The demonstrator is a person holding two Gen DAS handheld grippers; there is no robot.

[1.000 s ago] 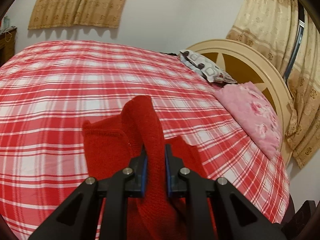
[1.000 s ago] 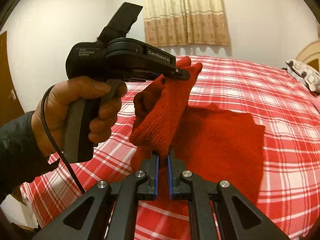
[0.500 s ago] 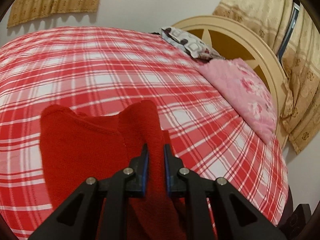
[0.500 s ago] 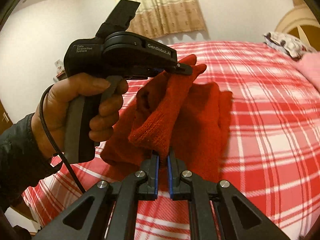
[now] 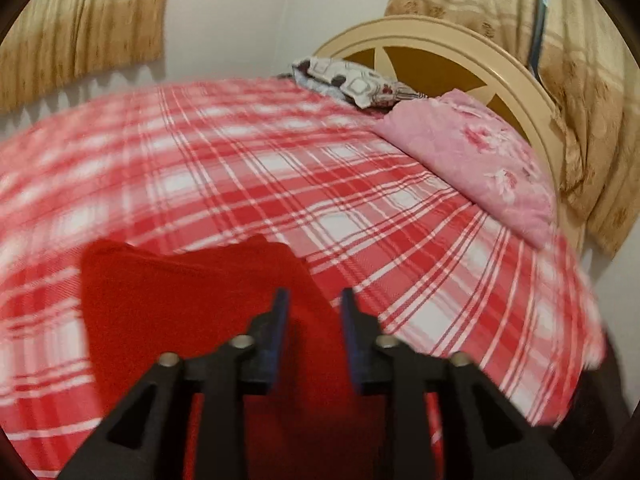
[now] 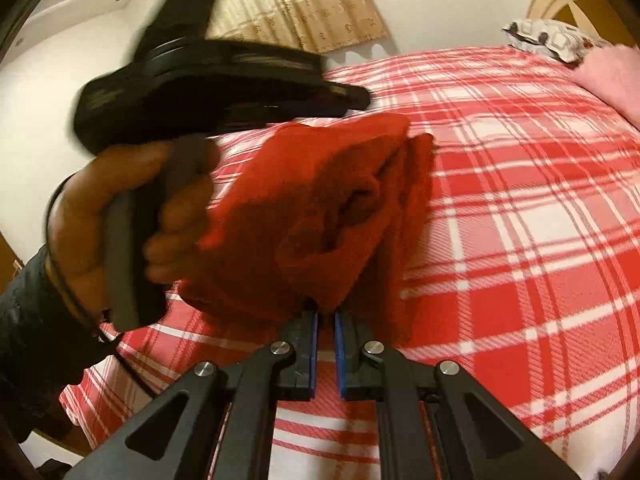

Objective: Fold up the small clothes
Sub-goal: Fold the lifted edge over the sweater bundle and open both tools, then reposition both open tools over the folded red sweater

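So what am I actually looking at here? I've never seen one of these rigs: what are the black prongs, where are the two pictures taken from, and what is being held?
There is no robot. A person holds a handheld tool in each hand, and each tool carries a wide-angle camera that looks along its two fingers, the black prongs with blue pads.

The left wrist view shows the left tool with its jaws apart and nothing between them, above a red knitted garment lying on the red and white plaid bedspread.

The right wrist view shows the right tool with its jaws close together on an edge of the bunched garment. To the side you see the person's left hand gripping the other tool's handle.

A patterned pillow and a pink pillow lie by the headboard.
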